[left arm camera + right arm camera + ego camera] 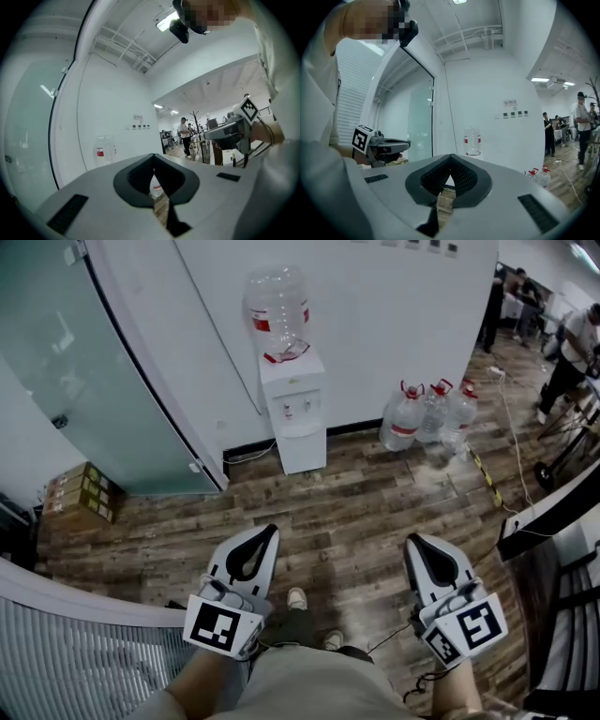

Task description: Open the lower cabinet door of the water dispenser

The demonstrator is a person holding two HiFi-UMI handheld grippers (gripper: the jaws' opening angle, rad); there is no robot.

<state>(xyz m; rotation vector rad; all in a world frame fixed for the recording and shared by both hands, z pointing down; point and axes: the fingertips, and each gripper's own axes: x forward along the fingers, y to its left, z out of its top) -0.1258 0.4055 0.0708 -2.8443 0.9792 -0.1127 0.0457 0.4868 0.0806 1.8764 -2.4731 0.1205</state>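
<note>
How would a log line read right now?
left claw: shut, empty | right claw: shut, empty | water dispenser: ahead, lower door closed

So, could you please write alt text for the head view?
A white water dispenser, clear bottle on top, lower door seemingly shut, stands against a wall across a wood-pattern floor. In the foreground, the left gripper and right gripper point toward it, jaws shut and empty. Three water jugs stand beside it.
</note>
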